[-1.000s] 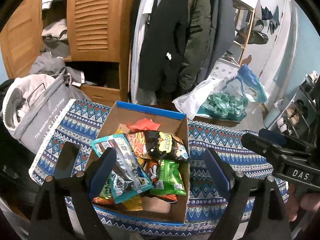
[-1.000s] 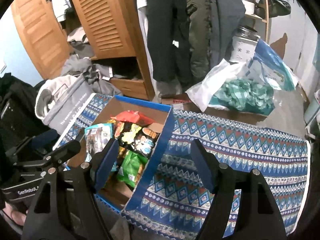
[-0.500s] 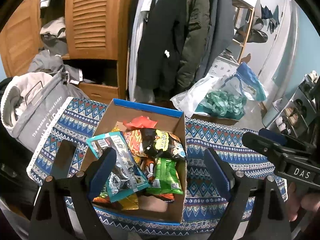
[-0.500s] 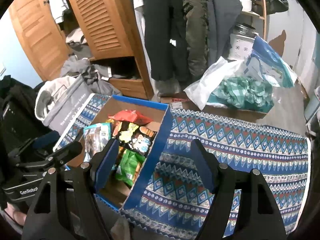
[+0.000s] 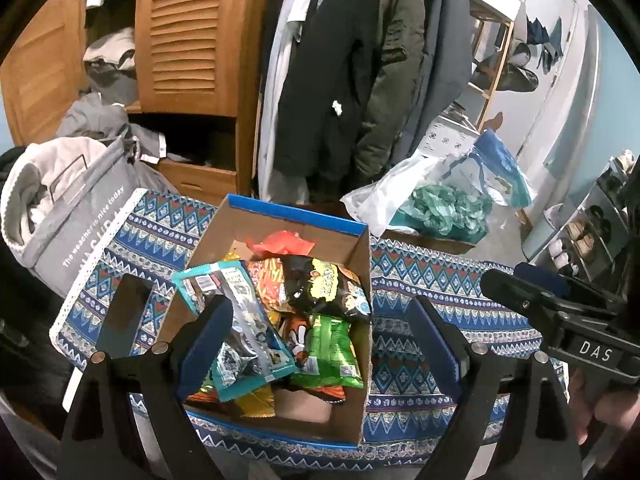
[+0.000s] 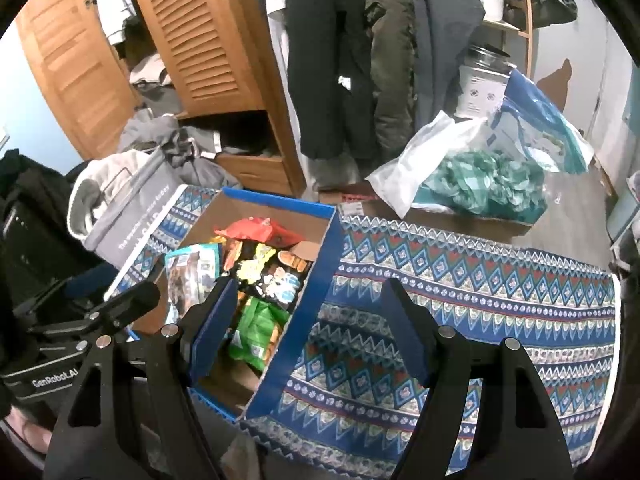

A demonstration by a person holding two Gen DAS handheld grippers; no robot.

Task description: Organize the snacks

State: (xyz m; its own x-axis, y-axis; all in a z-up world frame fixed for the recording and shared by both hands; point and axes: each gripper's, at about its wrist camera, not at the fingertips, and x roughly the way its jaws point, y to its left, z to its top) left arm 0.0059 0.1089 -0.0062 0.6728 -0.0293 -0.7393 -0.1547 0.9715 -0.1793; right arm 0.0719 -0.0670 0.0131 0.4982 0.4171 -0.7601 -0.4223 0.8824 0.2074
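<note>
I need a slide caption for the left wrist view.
Open left gripper hovering above a cardboard box of snack packets on a patterned cloth.

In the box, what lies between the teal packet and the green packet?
An orange snack packet, partly covered, lies between the teal packet and the green packet, seen in the left wrist view.

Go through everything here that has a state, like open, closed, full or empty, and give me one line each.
Cardboard box: open on top, holding a loose pile of snack bags.
Left claw: open, empty, over the box.
Right claw: open, empty, above the box's right wall.
Wardrobe door: swung open.
Clear plastic bag: holding green stuff.
Grey laundry bag: open, stuffed with clothes.
</note>
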